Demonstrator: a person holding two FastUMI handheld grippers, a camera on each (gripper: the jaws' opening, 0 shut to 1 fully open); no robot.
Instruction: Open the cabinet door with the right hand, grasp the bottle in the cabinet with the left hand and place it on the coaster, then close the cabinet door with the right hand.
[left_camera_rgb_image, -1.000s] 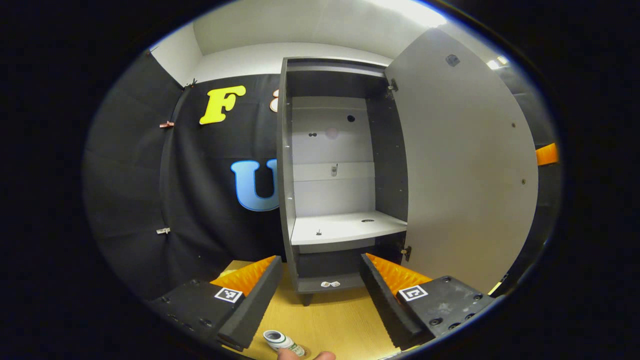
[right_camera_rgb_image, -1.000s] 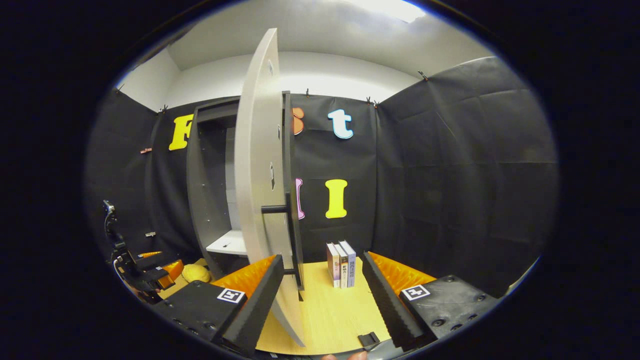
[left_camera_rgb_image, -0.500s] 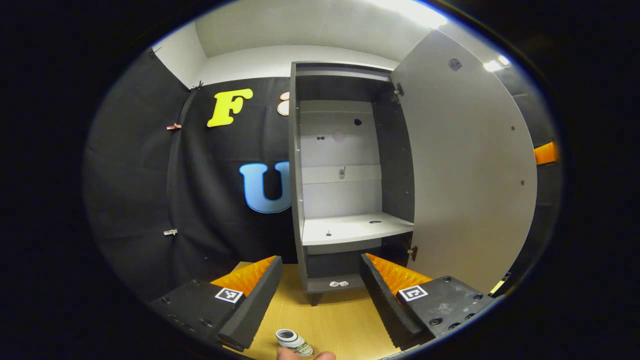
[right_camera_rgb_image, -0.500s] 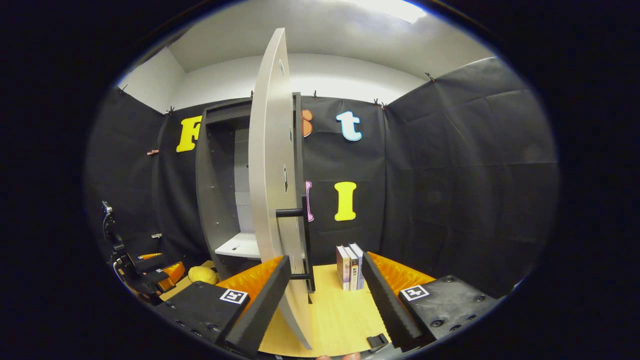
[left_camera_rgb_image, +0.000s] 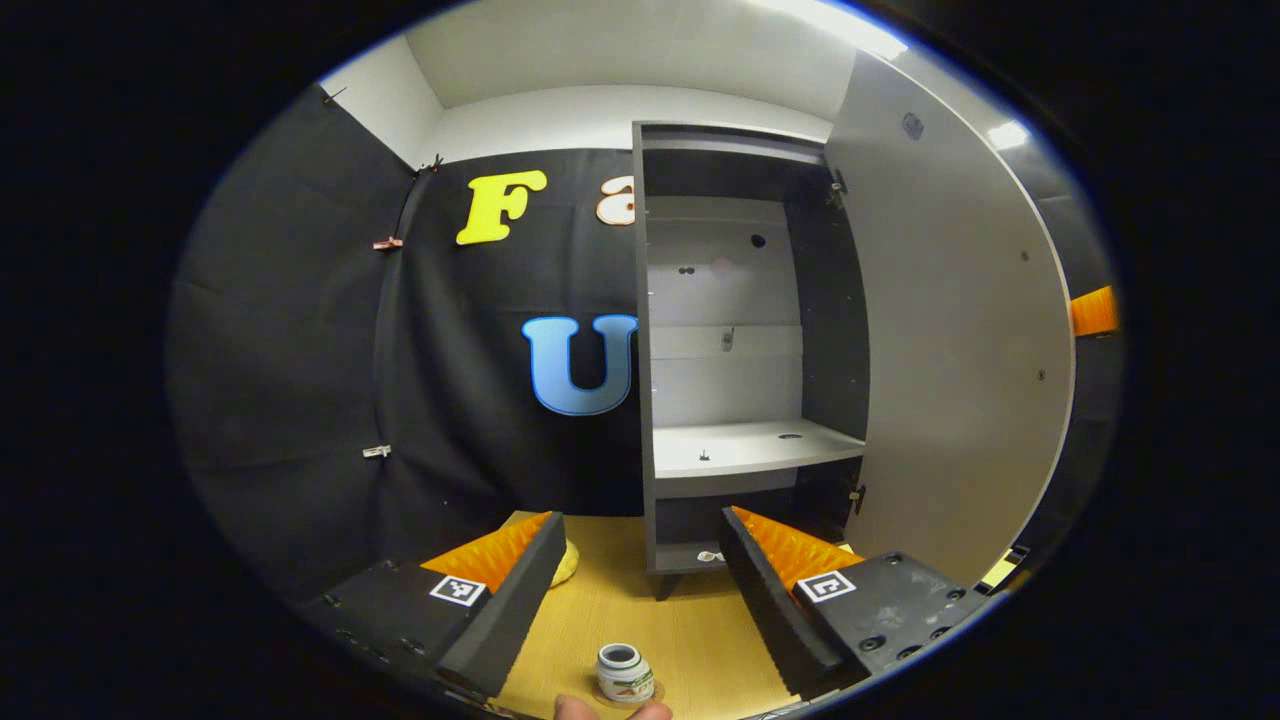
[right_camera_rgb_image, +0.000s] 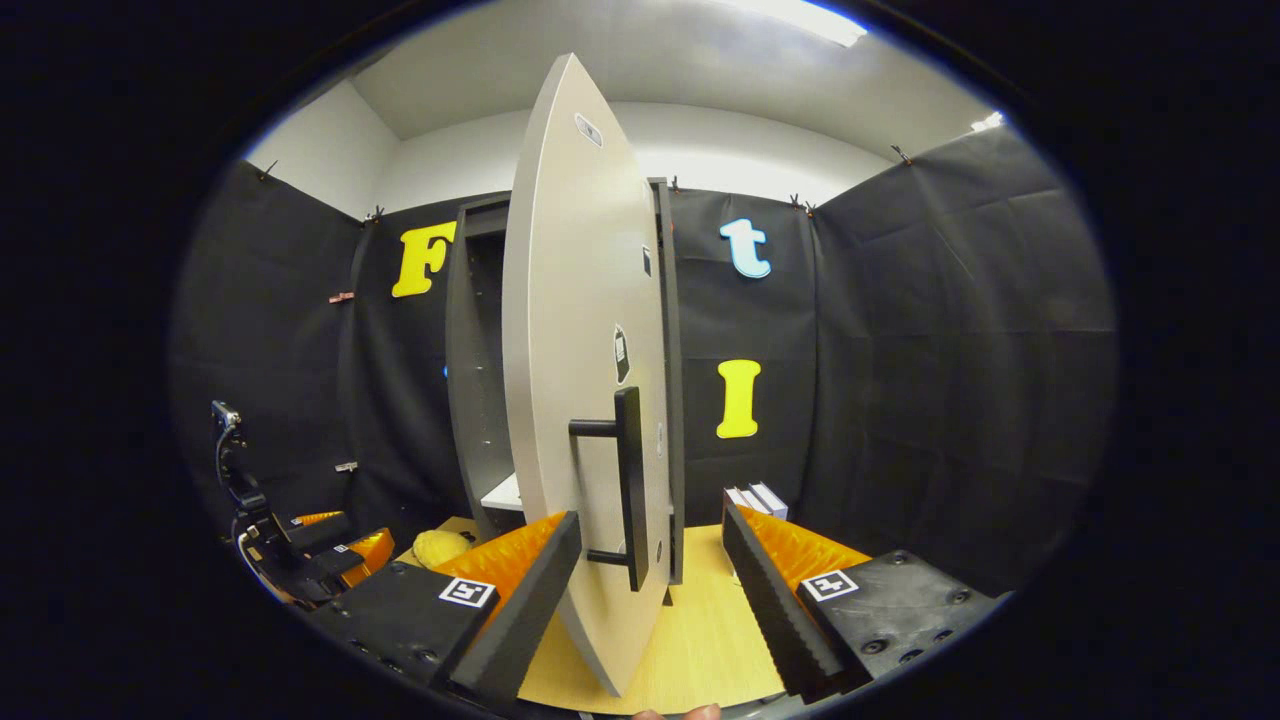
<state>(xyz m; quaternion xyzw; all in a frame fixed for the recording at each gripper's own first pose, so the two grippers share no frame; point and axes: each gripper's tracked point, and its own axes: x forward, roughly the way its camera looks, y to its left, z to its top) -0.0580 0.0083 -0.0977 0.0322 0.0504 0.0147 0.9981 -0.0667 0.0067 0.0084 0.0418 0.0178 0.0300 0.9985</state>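
Now we hold our right gripper (right_camera_rgb_image: 640, 590) wide and empty, the tall grey cabinet door (right_camera_rgb_image: 575, 380) edge-on just ahead, its upright black bar handle (right_camera_rgb_image: 630, 485) between our fingers' lines. Near the wooden bench's front edge, the small white bottle (left_camera_rgb_image: 624, 673) stands on the round coaster (left_camera_rgb_image: 645, 693) below our open left gripper (left_camera_rgb_image: 635, 580). Swing room looks clear.

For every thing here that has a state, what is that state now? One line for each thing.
Grey cabinet door: open, edge toward the right gripper.
Small white bottle: upright on the round coaster, uncapped.
Grey cabinet's white shelf: bare.
Left gripper: open, holding nothing.
Right gripper: open, either side of the door's lower edge.
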